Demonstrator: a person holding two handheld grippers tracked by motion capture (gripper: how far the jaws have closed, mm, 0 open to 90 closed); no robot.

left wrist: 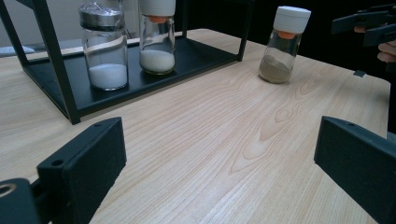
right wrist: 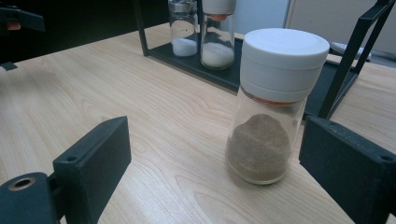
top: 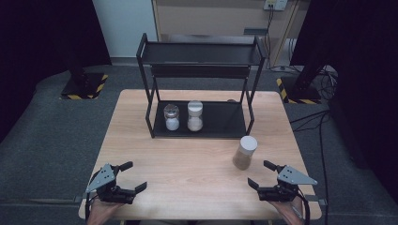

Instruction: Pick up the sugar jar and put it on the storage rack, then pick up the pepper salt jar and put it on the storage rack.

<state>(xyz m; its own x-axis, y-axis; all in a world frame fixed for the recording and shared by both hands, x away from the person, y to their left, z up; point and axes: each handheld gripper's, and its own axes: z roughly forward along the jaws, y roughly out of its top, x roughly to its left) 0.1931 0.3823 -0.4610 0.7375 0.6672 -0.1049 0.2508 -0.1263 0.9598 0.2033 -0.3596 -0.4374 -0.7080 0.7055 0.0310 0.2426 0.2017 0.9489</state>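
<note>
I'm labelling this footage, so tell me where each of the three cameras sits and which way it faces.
High view: above the person's side, looking forward and down at the table and rack; both hands and grippers show.
Left gripper view: rides the left gripper, facing the rack jars; its open jaws show.
Right gripper view: rides the right gripper, facing the brown jar; its open jaws show.
Shared: all three show the brown jar.

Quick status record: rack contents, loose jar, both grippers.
rack: black, two tiers, at the table's far middle
lower tier: silver-lid jar and white-lid jar, both holding white powder, upright, side by side
loose jar: white lid, brown powder, upright on table in front of the rack's right end
left gripper: open, holding nothing
right gripper: open, near the loose jar, not touching
</note>
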